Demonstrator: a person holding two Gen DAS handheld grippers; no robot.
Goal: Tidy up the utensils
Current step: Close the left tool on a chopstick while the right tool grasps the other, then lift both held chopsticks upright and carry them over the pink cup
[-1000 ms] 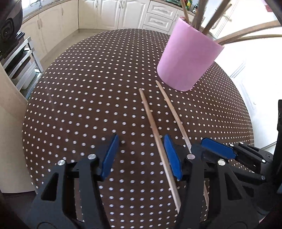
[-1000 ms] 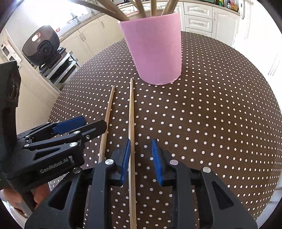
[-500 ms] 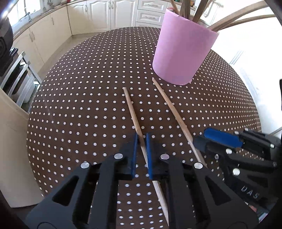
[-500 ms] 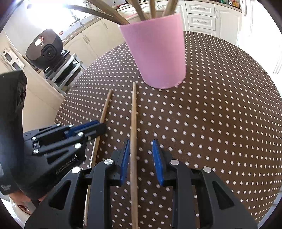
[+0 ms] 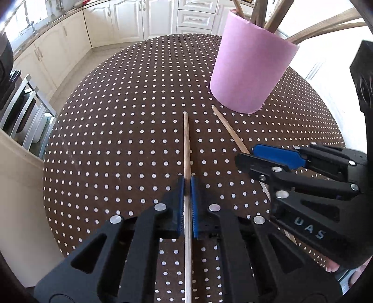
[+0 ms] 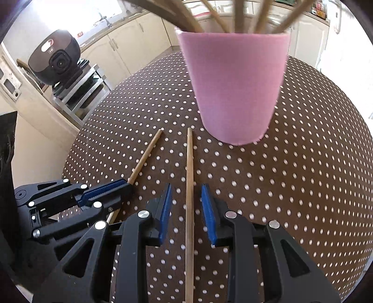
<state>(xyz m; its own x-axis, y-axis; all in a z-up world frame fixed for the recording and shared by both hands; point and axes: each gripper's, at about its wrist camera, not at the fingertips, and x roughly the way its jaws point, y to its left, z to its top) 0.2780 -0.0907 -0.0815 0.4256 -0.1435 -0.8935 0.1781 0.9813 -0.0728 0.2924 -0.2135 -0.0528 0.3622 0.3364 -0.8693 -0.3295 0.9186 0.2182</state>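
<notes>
Kitchen with cream cabinets (image 5: pixel 77 46); the round surface (image 5: pixel 116 139) carries a brown cloth with white dots. A pink cup (image 5: pixel 251 70) stands upright toward the far side, wooden utensil handles (image 6: pixel 240 14) projecting from its mouth. Two wooden chopsticks lie flat on the cloth before the cup, side by side and apart. Left tool (image 5: pixel 187 186): blue pads pressed together on the left chopstick (image 5: pixel 185 144), which runs straight out between them. Right tool (image 6: pixel 186 200): pads spread, straddling the right chopstick (image 6: pixel 189 167) with a gap on each side; far tip of that chopstick lies just beside the cup base. A dark rice cooker (image 6: pixel 56 63) sits on a metal rack off the surface
</notes>
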